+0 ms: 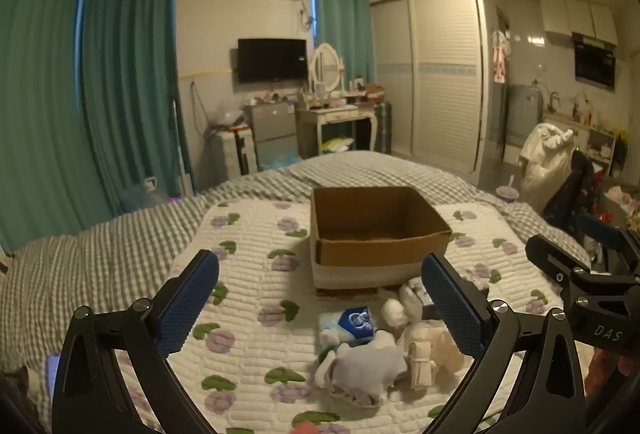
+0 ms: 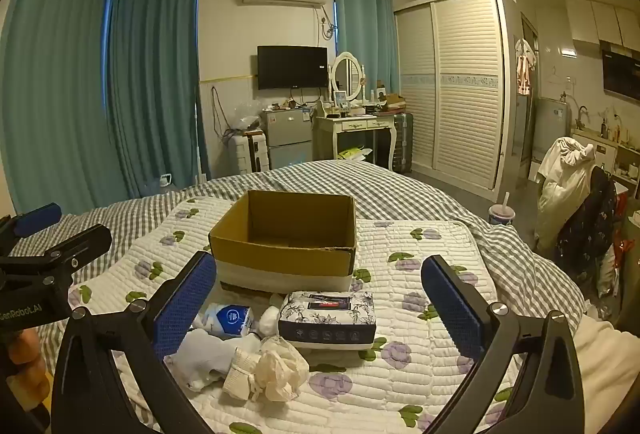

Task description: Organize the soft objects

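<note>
**Figure. Two open grippers above a cluster of soft items on a bed, with an empty box beyond.**

Left to right: the left gripper [image 1: 320, 298] hangs with jaws spread wide and holds nothing; below it lie a blue-and-white pack [image 1: 354, 322], a grey cloth [image 1: 366, 366] and a cream bundle [image 1: 424, 348], touching or just beside one another. The box [image 2: 286, 238] stands upright behind them on the quilt [image 2: 420, 318]. The right gripper [image 2: 320, 298] is likewise wide and empty, over a floral tissue pack [image 2: 328, 318]. Likely hazards: because the items crowd together, a closing jaw may snag two at once or drag a neighbour; limp cloth may slip from a shallow pinch; the light box may shift if nudged.
</note>
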`<state>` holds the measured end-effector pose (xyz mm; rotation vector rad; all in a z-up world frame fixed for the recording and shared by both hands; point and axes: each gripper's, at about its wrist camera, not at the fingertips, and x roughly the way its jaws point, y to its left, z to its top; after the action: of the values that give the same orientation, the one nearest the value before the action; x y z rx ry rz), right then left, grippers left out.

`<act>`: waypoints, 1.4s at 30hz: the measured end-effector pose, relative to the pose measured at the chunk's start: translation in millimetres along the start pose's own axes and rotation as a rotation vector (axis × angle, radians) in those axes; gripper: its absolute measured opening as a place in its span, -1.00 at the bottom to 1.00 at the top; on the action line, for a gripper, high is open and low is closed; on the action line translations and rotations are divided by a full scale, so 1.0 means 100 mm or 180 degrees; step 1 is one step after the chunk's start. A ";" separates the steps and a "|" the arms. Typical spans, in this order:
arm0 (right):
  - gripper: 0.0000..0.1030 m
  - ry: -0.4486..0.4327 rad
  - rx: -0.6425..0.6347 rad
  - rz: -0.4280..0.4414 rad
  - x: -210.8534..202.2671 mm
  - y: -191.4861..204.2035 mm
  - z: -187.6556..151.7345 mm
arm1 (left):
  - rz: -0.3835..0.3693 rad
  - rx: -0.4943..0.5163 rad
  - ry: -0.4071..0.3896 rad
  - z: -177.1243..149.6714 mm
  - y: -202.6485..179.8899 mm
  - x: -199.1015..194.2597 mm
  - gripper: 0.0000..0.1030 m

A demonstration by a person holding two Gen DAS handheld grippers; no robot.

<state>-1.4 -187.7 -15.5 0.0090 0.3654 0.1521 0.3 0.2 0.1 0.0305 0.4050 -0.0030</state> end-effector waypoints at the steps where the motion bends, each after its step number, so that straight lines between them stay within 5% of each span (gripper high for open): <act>1: 1.00 0.0000 0.0000 0.0008 0.00 0.00 0.00 | -0.0004 0.0003 -0.0005 0.00 0.00 0.00 1.00; 42: 1.00 0.0059 -0.0024 0.0007 0.05 0.02 -0.03 | -0.0014 0.0019 -0.0018 -0.03 -0.01 -0.01 1.00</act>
<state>1.3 -185.2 -20.0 0.0007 0.3832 0.1558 -1.6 -1.0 -2.2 0.0355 0.3994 -0.0086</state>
